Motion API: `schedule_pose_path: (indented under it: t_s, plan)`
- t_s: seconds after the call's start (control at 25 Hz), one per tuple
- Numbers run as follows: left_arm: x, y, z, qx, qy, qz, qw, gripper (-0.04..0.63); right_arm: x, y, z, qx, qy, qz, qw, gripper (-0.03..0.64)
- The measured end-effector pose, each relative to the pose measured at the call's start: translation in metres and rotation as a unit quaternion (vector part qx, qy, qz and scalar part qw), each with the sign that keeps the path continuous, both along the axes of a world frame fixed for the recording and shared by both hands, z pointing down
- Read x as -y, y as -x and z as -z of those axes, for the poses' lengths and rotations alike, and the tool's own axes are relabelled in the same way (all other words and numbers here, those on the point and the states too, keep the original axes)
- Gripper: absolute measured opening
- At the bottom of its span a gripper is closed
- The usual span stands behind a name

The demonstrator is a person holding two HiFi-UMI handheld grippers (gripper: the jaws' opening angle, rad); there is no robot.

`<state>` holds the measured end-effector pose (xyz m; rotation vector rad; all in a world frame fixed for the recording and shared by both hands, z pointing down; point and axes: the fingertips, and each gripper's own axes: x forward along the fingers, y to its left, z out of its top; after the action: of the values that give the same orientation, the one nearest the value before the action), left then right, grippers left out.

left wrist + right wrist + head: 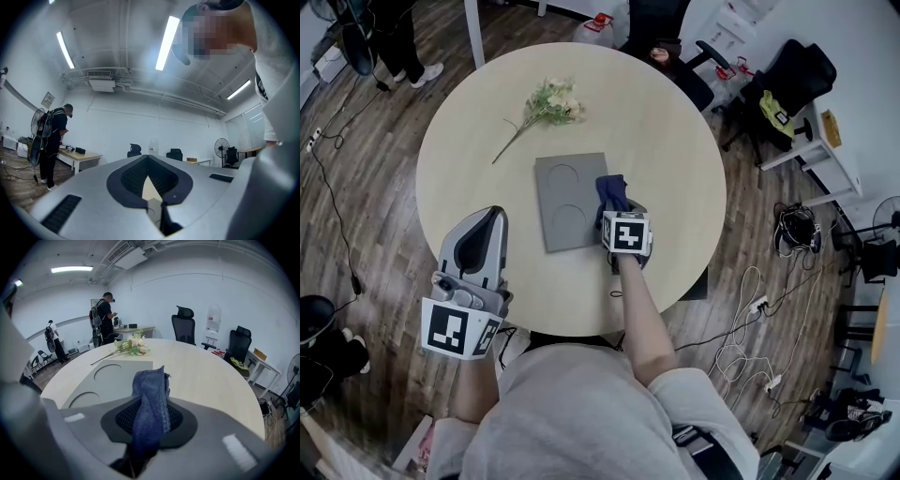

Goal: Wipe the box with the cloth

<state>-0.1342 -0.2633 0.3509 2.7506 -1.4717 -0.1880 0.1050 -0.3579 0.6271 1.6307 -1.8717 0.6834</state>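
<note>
right gripper point(620, 205) pinches the blue cloth point(611, 187) over the grey box's point(563, 202) edge; left gripper point(488, 219) is closed and empty.

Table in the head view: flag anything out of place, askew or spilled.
Nothing is spilled or damaged. One stray item: a flower sprig lies loose on the table beyond the box, no part of wiping.
</note>
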Motion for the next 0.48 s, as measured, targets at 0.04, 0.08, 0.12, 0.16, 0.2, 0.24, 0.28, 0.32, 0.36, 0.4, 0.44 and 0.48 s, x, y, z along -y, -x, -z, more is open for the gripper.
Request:
schedule_pose_path:
  t_s: [0.04, 0.08, 0.12, 0.16, 0.2, 0.24, 0.28, 0.32, 0.36, 0.4, 0.44, 0.48]
  plan:
    - [0.000, -0.001, 0.000, 0.000, 0.000, -0.001, 1.0000, 0.008, 0.000, 0.000, 0.001, -0.004, 0.000, 0.002, 1.000, 0.083]
    - [0.000, -0.002, 0.001, 0.000, 0.000, -0.002, 1.0000, 0.008, 0.000, 0.001, 0.003, -0.005, 0.000, 0.004, 1.000, 0.083]
    - [0.000, -0.002, 0.001, 0.000, -0.001, -0.004, 1.0000, 0.008, -0.002, 0.003, 0.005, -0.003, 0.000, 0.004, 1.000, 0.083]
    - [-0.001, -0.002, 0.001, -0.001, -0.002, -0.004, 1.0000, 0.008, -0.005, 0.006, 0.008, 0.002, -0.002, 0.005, 1.000, 0.083]
    - [-0.002, -0.001, 0.001, -0.002, -0.003, -0.005, 1.0000, 0.008, -0.008, 0.011, 0.010, 0.010, -0.004, 0.007, 1.000, 0.083]
    - [-0.003, 0.000, 0.002, -0.003, -0.003, -0.004, 1.0000, 0.008, -0.012, 0.018, 0.013, 0.019, -0.006, 0.010, 1.000, 0.083]
    - [-0.004, 0.001, 0.003, -0.005, -0.004, -0.003, 1.0000, 0.008, -0.016, 0.025, 0.015, 0.028, -0.007, 0.014, 0.999, 0.083]
    - [-0.005, 0.002, 0.003, -0.006, -0.005, -0.002, 1.0000, 0.008, -0.019, 0.033, 0.017, 0.036, -0.009, 0.019, 0.999, 0.083]
    - [-0.006, 0.003, 0.004, -0.006, -0.005, -0.002, 1.0000, 0.008, -0.022, 0.041, 0.019, 0.042, -0.012, 0.024, 0.999, 0.083]
    - [-0.007, 0.004, 0.004, -0.007, -0.005, -0.002, 1.0000, 0.008, -0.025, 0.049, 0.022, 0.048, -0.014, 0.030, 0.998, 0.083]
    - [-0.007, 0.005, 0.004, -0.007, -0.005, -0.002, 1.0000, 0.008, -0.028, 0.057, 0.024, 0.054, -0.017, 0.035, 0.998, 0.083]
    - [-0.008, 0.006, 0.004, -0.008, -0.005, -0.001, 1.0000, 0.008, -0.030, 0.066, 0.027, 0.061, -0.019, 0.042, 0.997, 0.083]
